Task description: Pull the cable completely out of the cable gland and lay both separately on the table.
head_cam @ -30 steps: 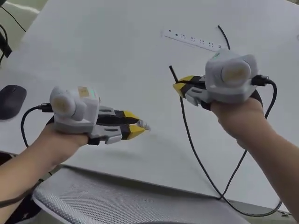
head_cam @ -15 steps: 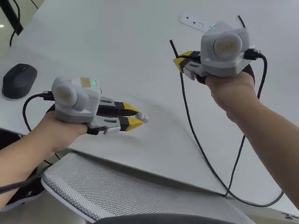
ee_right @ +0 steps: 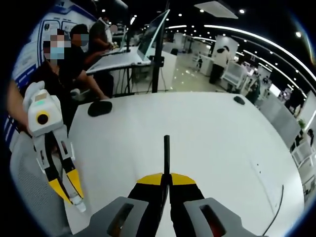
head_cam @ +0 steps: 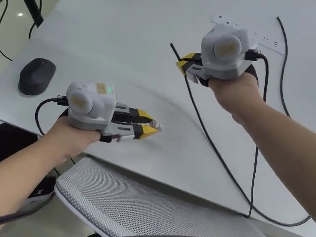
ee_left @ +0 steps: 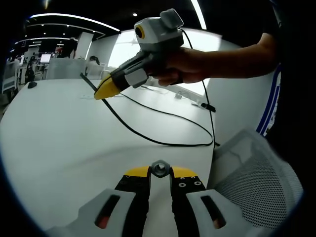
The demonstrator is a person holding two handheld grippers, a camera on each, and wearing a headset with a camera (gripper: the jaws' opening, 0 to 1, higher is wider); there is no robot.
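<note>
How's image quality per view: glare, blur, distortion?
Head view: soft even light, sharp, faint shadows on the white table. Left gripper view: fisheye bending, bright blown-out backdrop behind the right hand-held gripper, cable gland crisp. Right gripper view: fisheye curves the ceiling lights, cable sharp.

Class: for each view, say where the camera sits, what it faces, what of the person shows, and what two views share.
Head view: on the headset, down at the table; both arms, left gripper, right gripper show.
Left gripper view: on the left gripper, facing the right gripper and hand past the cable gland in its jaws.
Right gripper view: on the right gripper, along its pinched cable across the table; left gripper at left.
Shared: head and right gripper views show the mouse.
</note>
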